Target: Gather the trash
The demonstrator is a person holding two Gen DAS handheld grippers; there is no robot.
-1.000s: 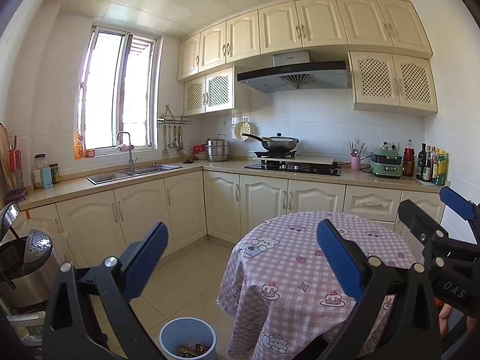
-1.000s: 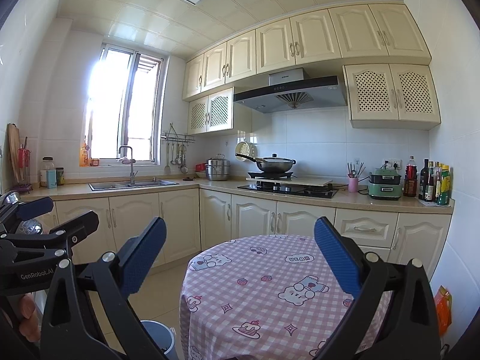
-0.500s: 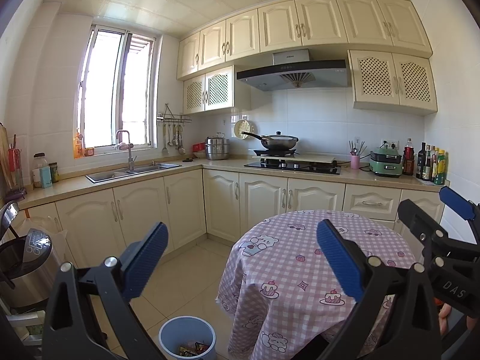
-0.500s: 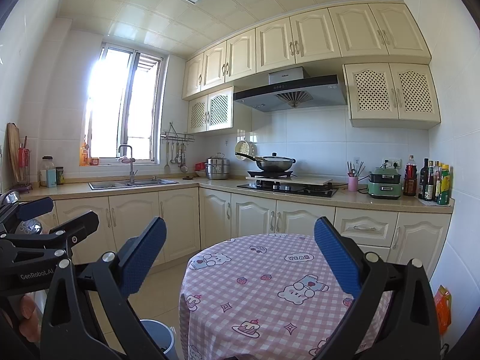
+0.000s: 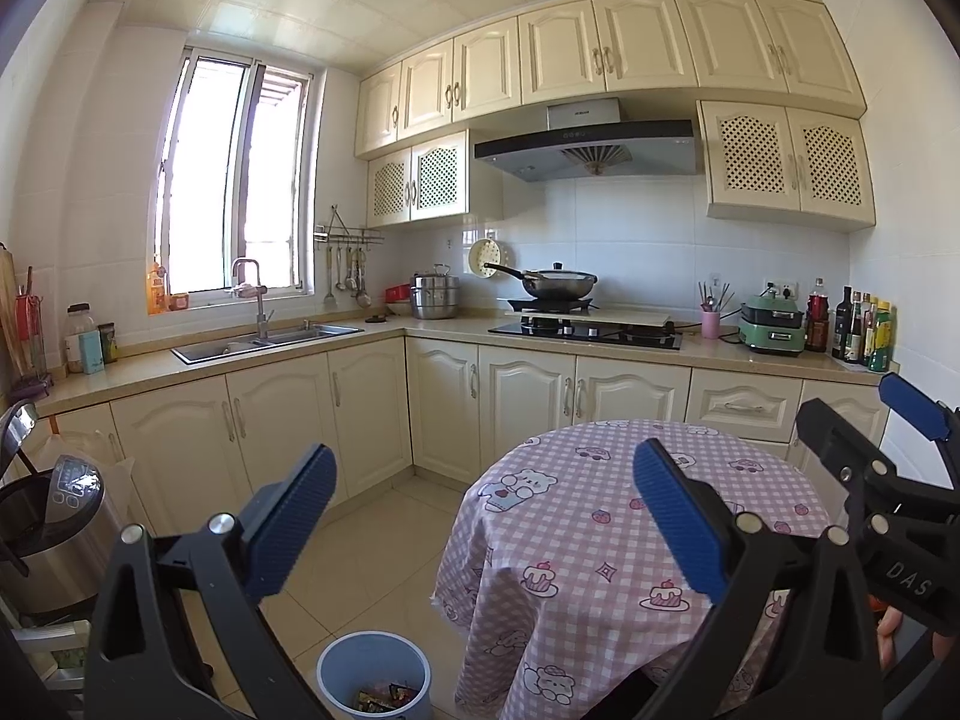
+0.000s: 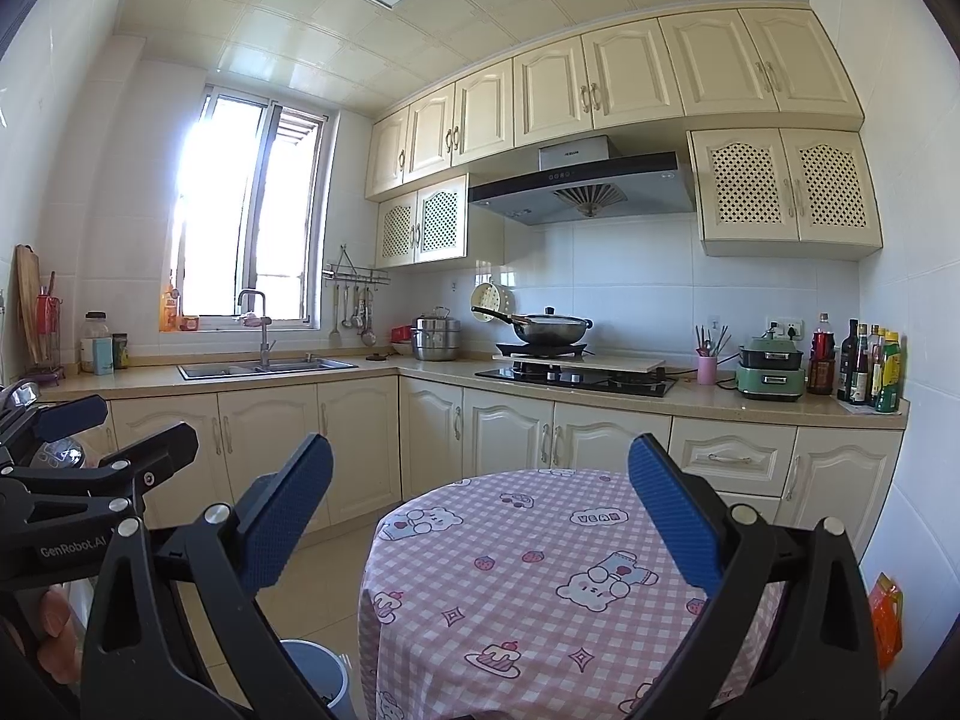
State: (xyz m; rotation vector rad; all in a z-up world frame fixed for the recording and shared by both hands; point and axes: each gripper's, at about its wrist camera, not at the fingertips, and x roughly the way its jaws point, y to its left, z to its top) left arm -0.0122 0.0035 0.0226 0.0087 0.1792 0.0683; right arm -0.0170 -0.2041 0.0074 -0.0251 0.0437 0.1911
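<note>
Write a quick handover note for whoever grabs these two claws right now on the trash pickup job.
Left claw: open, holding nothing, raised over the floor beside the table.
Right claw: open, holding nothing, facing the table.
Blue bin: on the floor left of the round table, with some wrappers already inside.
Round table: pink checked cloth, no trash visible on top.
Done: apparently some trash binned.
Left: an orange packet sits low by the right wall; check whether it is trash, and scan the floor out of view.
</note>
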